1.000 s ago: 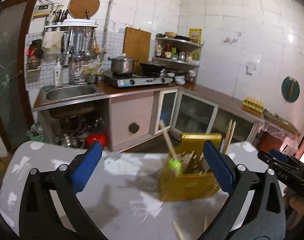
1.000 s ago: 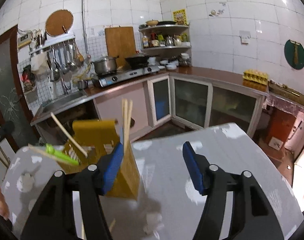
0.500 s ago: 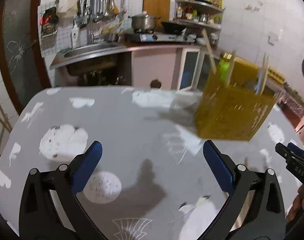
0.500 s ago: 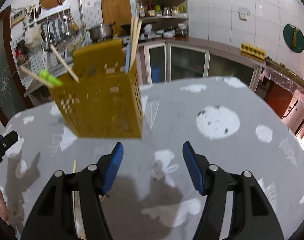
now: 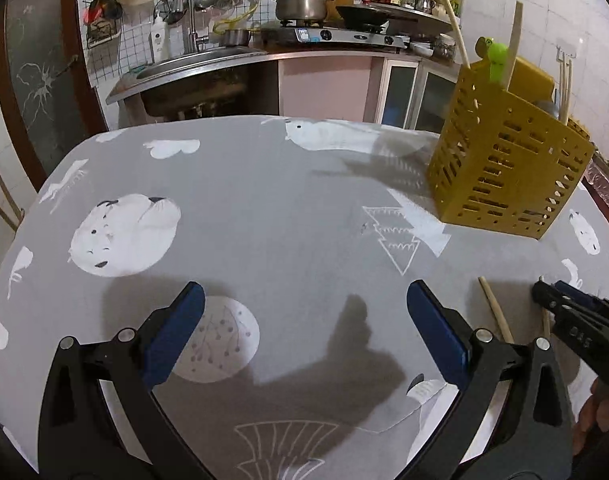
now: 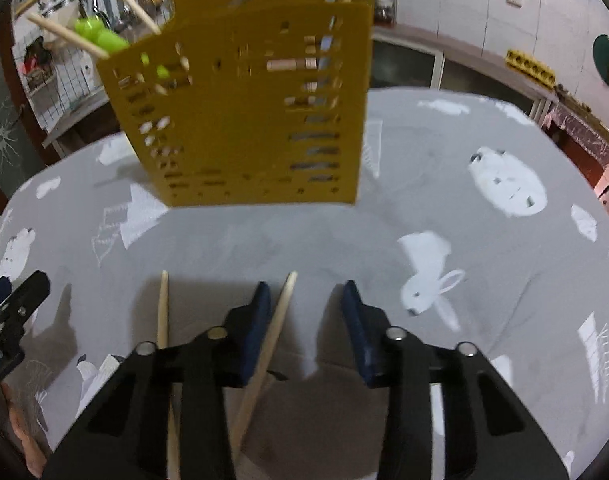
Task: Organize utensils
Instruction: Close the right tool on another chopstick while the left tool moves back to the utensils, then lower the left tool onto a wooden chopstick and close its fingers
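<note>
Chopsticks, two pale wooden ones (image 6: 278, 320), lie at 6 o'clock of the perforated yellow plastic utensil caddy (image 6: 244, 108). Right gripper (image 6: 304, 300), spread, straddles one; closing off-centre could roll it away. Left gripper (image 5: 304, 312) hovers spread, empty.

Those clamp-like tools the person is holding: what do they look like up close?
Both the left tool and the right tool have matte black plastic frames shaped like scissor linkages, with round silver rivets at the joints. Each finger ends in a flat, dark blue rectangular pad. The right tool bears small white lettering on its side. No cables or sleeves show.
</note>
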### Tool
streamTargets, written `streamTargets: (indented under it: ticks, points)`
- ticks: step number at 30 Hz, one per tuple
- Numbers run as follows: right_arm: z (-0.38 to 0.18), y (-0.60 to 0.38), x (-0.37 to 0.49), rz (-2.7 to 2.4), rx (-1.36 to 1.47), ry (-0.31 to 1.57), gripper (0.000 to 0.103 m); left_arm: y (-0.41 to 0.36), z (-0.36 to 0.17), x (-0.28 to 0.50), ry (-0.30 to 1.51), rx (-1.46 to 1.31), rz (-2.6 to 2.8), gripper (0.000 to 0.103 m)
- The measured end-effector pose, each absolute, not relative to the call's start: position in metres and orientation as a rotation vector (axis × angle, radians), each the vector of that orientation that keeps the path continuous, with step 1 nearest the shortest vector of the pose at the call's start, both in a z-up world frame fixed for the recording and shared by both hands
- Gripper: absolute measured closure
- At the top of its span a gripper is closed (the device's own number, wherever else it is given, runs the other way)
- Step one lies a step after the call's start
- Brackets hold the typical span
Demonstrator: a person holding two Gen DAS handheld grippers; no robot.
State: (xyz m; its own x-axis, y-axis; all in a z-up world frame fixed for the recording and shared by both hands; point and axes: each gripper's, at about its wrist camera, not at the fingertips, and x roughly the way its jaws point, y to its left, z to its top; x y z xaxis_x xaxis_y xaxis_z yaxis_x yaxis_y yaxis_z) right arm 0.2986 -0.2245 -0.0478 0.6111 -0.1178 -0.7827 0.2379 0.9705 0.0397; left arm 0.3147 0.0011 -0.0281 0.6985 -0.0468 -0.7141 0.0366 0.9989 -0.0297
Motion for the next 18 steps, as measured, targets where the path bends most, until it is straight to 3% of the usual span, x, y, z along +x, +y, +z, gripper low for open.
streamTargets:
  ticks: [2, 3, 4, 18]
  points:
    - [-0.048, -0.222, 0.303, -0.202, 0.14, 0.896, 0.076, -0.001, -0.028, 0.314, 0.797, -0.014, -0.049, 0.005]
    - [-0.047, -0.223, 0.304, -0.195, 0.147, 0.9, 0.087, -0.003, -0.027, 0.313, 0.796, -0.014, -0.049, 0.005]
    - [-0.046, -0.223, 0.305, -0.188, 0.156, 0.905, 0.092, -0.004, -0.027, 0.313, 0.797, -0.015, -0.048, 0.005]
    - [-0.035, -0.277, 0.28, -0.181, 0.153, 0.906, 0.098, -0.049, -0.022, 0.306, 0.85, -0.037, -0.127, 0.005]
